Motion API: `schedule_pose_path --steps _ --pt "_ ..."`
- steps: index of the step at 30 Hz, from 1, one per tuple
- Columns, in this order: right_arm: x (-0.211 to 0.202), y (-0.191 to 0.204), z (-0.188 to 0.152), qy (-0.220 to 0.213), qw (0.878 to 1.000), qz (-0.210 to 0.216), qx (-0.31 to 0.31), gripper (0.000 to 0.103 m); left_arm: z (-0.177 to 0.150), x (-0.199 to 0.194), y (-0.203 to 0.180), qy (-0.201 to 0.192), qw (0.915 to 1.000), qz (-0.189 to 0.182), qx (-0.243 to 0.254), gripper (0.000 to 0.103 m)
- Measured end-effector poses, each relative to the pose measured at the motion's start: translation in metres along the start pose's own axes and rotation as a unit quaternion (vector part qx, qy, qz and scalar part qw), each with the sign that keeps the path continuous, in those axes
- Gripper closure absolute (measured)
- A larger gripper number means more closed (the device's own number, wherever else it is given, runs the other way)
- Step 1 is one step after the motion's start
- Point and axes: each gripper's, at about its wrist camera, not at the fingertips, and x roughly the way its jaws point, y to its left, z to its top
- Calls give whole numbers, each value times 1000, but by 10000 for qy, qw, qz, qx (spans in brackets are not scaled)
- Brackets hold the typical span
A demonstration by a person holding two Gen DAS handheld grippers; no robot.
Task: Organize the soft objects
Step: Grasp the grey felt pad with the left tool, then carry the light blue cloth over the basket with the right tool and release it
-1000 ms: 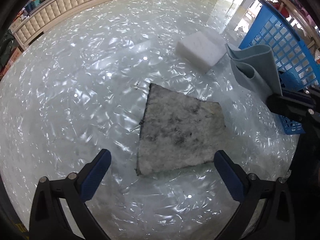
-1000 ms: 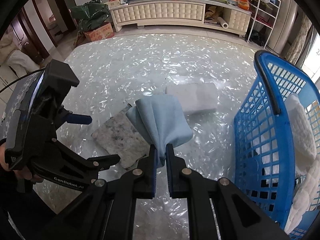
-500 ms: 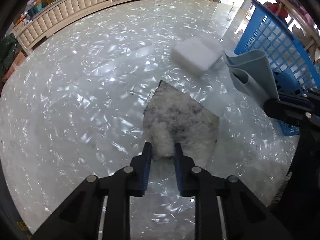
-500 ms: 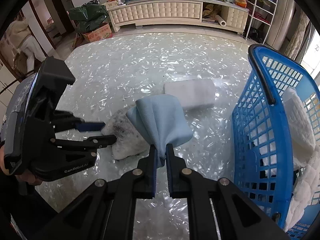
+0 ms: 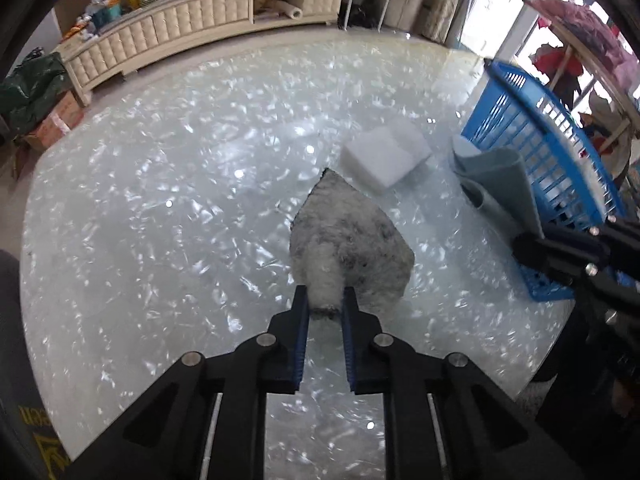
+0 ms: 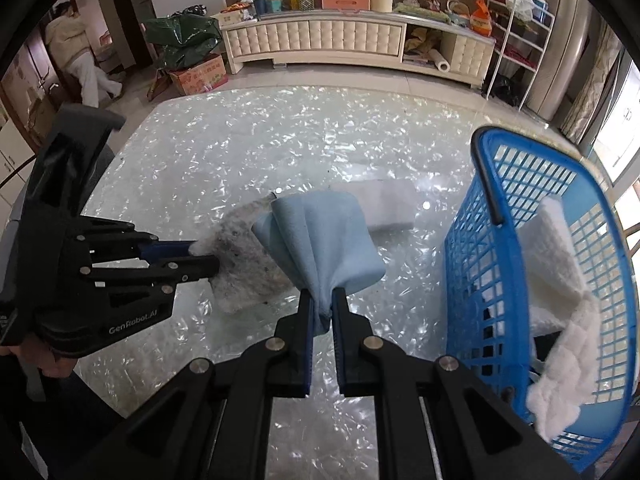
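My left gripper (image 5: 326,300) is shut on the near edge of a grey-white fuzzy pad (image 5: 352,240) and holds it lifted above the glossy white table (image 5: 160,220); the pad also shows in the right wrist view (image 6: 244,264). My right gripper (image 6: 322,304) is shut on a light blue cloth (image 6: 320,236), held in the air left of the blue basket (image 6: 500,264). The cloth (image 5: 500,184) and basket (image 5: 540,136) show at the right of the left wrist view. A white foam block (image 5: 384,160) lies on the table beyond the pad.
The basket holds white fluffy material (image 6: 560,280). A cream cabinet (image 6: 340,44) with clutter stands beyond the table. A green bag and cardboard box (image 6: 188,60) sit on the floor. A person (image 6: 80,52) is at far left.
A second ago my left gripper was open around the fuzzy pad; it has shut on its near edge and lifted it. My right gripper keeps holding the blue cloth beside the basket.
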Motion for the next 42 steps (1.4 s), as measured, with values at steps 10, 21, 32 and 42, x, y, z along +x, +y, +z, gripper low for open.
schedule_pose_path --steps 10,21,32,42 --pt "-45 -1 -7 -416 9990 -169 -44 95 -8 -71 -34 -655 9975 -9 255 89" --pt "-94 -25 -14 -928 9950 -352 81 95 -6 -114 -72 -1247 9913 -90 405 89" --pt "-114 -68 -23 -1151 9907 -589 422 95 3 -118 -102 -1415 9885 -195 494 89" --pt "-111 -105 -30 -1009 9881 -793 844 95 20 -104 -125 -1359 9881 -321 653 89"
